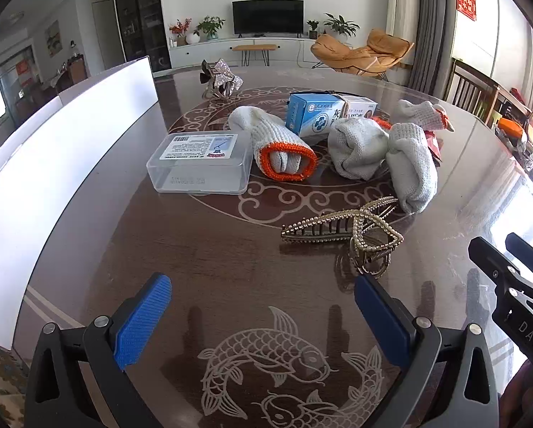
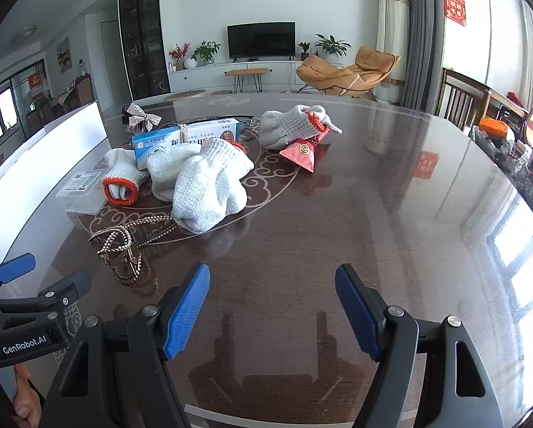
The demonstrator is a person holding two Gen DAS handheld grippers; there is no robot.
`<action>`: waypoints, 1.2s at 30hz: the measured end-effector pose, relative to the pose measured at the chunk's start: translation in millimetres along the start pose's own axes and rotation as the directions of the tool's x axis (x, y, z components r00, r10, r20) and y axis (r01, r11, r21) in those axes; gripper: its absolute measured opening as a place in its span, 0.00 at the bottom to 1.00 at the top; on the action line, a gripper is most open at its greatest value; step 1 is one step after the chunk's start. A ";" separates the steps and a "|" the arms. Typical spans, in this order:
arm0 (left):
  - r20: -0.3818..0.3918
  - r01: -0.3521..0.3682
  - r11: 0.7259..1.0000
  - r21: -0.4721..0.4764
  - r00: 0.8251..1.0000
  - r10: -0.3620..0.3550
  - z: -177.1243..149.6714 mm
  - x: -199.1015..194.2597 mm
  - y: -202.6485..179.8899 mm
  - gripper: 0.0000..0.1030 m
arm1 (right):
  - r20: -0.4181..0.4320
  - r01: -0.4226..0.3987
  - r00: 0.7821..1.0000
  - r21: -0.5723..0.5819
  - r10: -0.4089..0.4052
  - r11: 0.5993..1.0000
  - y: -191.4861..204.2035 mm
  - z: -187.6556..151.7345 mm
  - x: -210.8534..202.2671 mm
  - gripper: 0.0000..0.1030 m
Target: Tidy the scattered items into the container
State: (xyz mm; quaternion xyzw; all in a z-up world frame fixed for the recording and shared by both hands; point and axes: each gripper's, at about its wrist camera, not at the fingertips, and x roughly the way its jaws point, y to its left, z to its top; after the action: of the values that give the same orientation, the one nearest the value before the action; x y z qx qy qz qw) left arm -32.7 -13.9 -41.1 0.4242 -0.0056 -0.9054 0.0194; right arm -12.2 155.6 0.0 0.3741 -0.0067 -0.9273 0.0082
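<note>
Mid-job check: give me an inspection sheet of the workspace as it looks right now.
Surface: glossy dark table with pale inlaid scrolls and fish.
Job's things: gold hair claw nearest; clear plastic box; rolled glove with orange cuff; two grey-white gloves; blue-and-white medicine carton; red pouch under another glove; silver bow clip at the back.
Container: white bin wall along the table's left edge.
Clutter: nothing seen beyond these.
Grippers: left gripper open, empty; right gripper open, empty; both above bare table.
Cables: nothing seen.
Surroundings: television, plants, tan lounge chair, wooden chairs, side shelf with oddments.
</note>
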 end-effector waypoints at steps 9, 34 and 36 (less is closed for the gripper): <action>0.021 0.001 1.000 -0.024 1.000 -0.001 13.9 10.0 7.9 1.00 | 0.013 0.012 1.000 -0.052 -0.011 0.999 13.5 2.4 8.5 0.72; -0.012 -0.041 0.998 0.055 0.999 0.042 11.6 22.5 -4.9 1.00 | -0.038 0.083 0.996 -0.068 -0.086 0.994 18.7 2.6 21.2 0.72; -0.014 -0.043 0.997 0.059 0.999 0.044 12.0 23.9 -5.5 1.00 | -0.043 0.083 0.995 -0.065 -0.085 0.994 18.5 2.0 22.3 0.72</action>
State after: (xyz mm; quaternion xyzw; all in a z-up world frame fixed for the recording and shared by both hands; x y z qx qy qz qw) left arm -57.4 -9.4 -51.9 0.4312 -0.0415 -0.9009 0.0268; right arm -29.5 136.7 -13.6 0.3947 0.0385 -0.9178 -0.0189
